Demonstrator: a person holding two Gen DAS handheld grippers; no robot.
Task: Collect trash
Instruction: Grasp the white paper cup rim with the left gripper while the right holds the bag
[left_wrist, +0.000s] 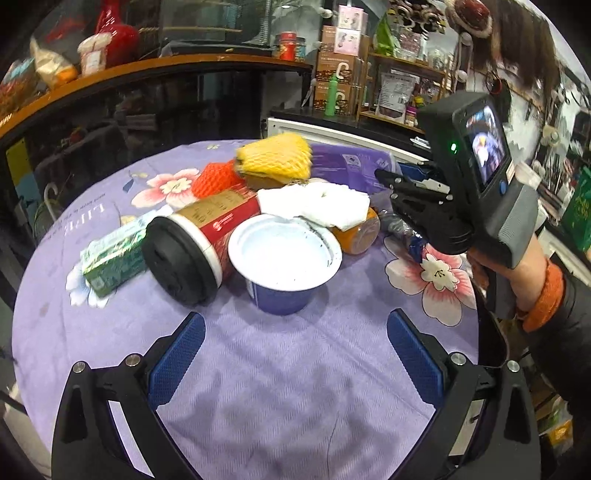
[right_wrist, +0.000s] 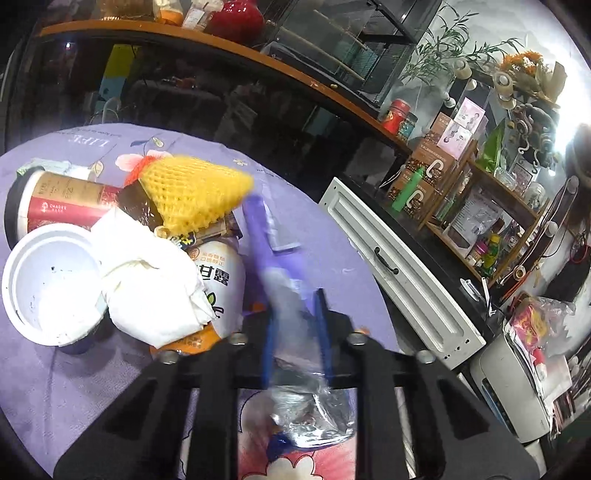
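Left wrist: empty yogurt cup (left_wrist: 284, 258) upright.

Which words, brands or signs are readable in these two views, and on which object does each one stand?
"LIFE", seen upside down: on the purple tablecloth.
"CHAGEE": on the red band of the paper cup lying on its side.
"甘露": on the orange bottle lying under the white tissue.
Large "C": on the brown boxes on the shelf.
Smaller print on the cup, the green packet and the shelf goods is too blurred to read.
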